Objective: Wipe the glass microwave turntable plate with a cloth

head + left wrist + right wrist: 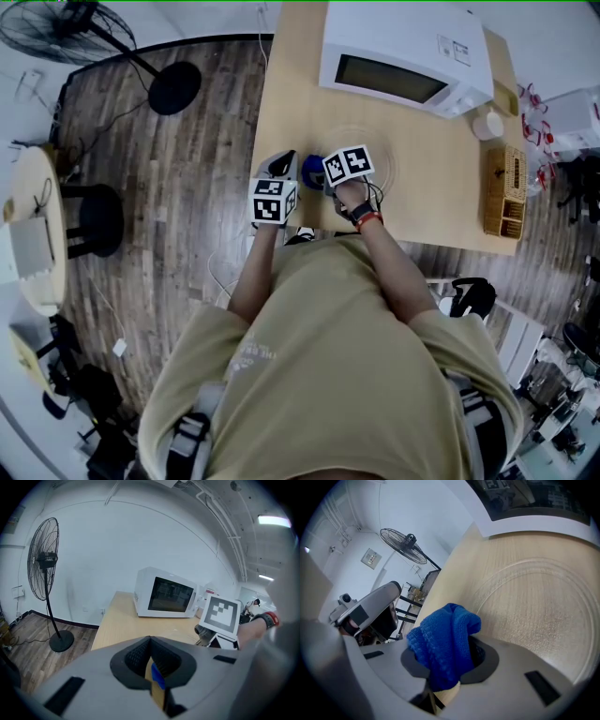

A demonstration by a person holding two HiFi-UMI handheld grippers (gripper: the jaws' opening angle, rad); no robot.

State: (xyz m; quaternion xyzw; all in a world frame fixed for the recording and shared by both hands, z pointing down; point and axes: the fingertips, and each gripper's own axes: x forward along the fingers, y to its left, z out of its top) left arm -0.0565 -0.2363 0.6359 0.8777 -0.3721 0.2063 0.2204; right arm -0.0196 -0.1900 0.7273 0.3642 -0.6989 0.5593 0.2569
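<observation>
The glass turntable plate [534, 606] is lying flat on the wooden table [281, 94], just in front of the white microwave [403, 61]. Being round, it is showing no long axis. At its near-left edge, the right gripper [445, 667] is clamping a bunched blue cloth [443, 641], which is sticking out forward from the jaws over the table beside the plate's rim. Just left of it, the left gripper [151, 660] is hanging over the table with jaws pressed together, holding nothing.
</observation>
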